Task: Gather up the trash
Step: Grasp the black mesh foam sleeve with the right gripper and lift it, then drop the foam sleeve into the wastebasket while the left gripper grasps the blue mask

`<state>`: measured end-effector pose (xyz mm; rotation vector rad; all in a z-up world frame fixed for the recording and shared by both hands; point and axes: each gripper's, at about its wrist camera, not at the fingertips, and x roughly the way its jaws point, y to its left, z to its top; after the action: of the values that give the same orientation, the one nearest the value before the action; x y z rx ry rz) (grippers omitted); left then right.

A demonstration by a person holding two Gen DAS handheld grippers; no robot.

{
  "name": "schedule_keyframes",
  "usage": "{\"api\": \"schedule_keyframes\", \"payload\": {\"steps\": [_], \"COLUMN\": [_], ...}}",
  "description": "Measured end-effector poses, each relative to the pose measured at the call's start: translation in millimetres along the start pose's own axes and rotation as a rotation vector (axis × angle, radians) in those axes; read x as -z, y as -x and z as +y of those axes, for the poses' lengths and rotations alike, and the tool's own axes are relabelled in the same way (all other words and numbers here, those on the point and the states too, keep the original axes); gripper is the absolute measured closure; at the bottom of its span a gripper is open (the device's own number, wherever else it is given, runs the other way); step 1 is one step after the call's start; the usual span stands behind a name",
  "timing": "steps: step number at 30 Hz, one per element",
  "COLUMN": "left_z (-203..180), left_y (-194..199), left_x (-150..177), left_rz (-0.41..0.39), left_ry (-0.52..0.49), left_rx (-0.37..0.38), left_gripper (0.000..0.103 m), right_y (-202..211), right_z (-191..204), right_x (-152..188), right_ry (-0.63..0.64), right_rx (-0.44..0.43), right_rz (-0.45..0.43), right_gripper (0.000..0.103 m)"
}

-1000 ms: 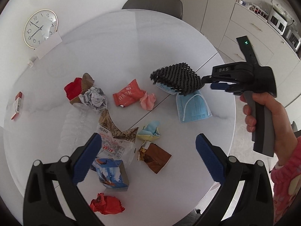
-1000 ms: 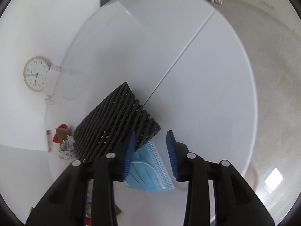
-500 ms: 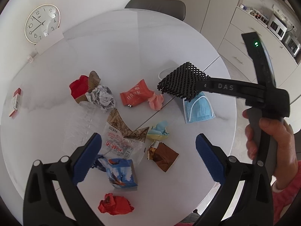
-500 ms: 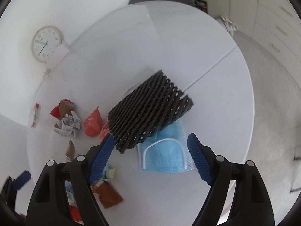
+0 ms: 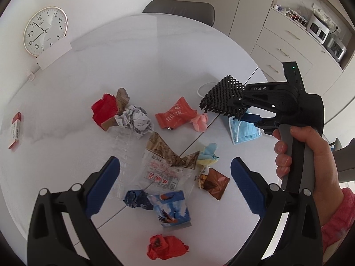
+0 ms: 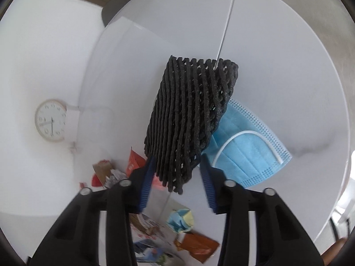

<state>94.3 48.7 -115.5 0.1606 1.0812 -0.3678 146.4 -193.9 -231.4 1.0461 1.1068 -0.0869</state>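
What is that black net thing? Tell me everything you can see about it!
The black net thing is a soft-looking foam mesh sleeve, ribbed and full of small diamond holes, squashed flat. The right tongs pinch its lower end between blue pads, so it hangs in the air above the white table, tilted. Behind it on the table lies a blue face mask. It looks dry and whole, with no tears visible.

Table (image 5: 155, 51): smooth, glossy, marble-like white top. Black foam netting (image 6: 190, 119): matt, open mesh. Face mask (image 6: 250, 153): pleated blue non-woven cloth. Red wrapper (image 5: 175, 115): glossy plastic film (crinkled).
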Motion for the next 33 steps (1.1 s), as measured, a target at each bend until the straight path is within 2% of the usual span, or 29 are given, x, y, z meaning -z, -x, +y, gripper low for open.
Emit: {"api": "schedule_keyframes", "payload": {"steps": [2,4,9,12,14,19,22,25,27,29,31,32,33], "left_z": [2,0,-17,-40,-60,-117,-141,-157,-164,-166,-167,-166,-163], "left_y": [-1,-3,-13,-22,-30,-73,-105,-136,-154,-169,-185,-190,-188], "left_x": [-1,-1,-7,-14,-20,-39,-50,-60,-65,-65,-65,-66,-67], "left_rz": [0.0,0.003,0.014,-0.025,-0.066,-0.136,-0.107,-0.058,-0.007,0.051,0.123,0.147,0.136], "left_ry": [-0.009,-0.021,-0.048,-0.091,-0.155,-0.464,-0.631,-0.725,-0.744,-0.741,-0.72,-0.695,-0.661], "left_rx": [0.002,0.006,0.052,0.055,0.052,0.073,0.064,0.049,0.059,0.068,0.075,0.087,0.099], "left_gripper": [0.007,0.007,0.007,0.007,0.007,0.007,0.007,0.007,0.008,0.018,0.042,0.045,0.049], "right_y": [-1,4,37,71,97,151,173,189,196,202,203,205,207], "right_z": [-3,-4,4,6,0,-29,-53,-80,-96,-112,-123,-129,-135], "right_x": [0,0,3,-1,-4,-12,-17,-20,-22,-25,-24,-25,-24], "right_ry": [-0.044,-0.054,0.004,0.052,0.086,0.138,0.143,0.127,0.122,0.12,0.124,0.129,0.132], "right_rx": [-0.04,-0.065,-0.111,-0.114,-0.095,-0.051,-0.023,-0.005,0.006,0.013,0.017,0.024,0.033], "right_rz": [-0.001,-0.017,-0.073,-0.127,-0.164,-0.205,-0.211,-0.201,-0.189,-0.173,-0.157,-0.148,-0.142], "right_gripper": [0.084,0.091,0.091,0.091,0.091,0.091,0.09,0.09,0.09,0.09,0.09,0.09,0.09]}}
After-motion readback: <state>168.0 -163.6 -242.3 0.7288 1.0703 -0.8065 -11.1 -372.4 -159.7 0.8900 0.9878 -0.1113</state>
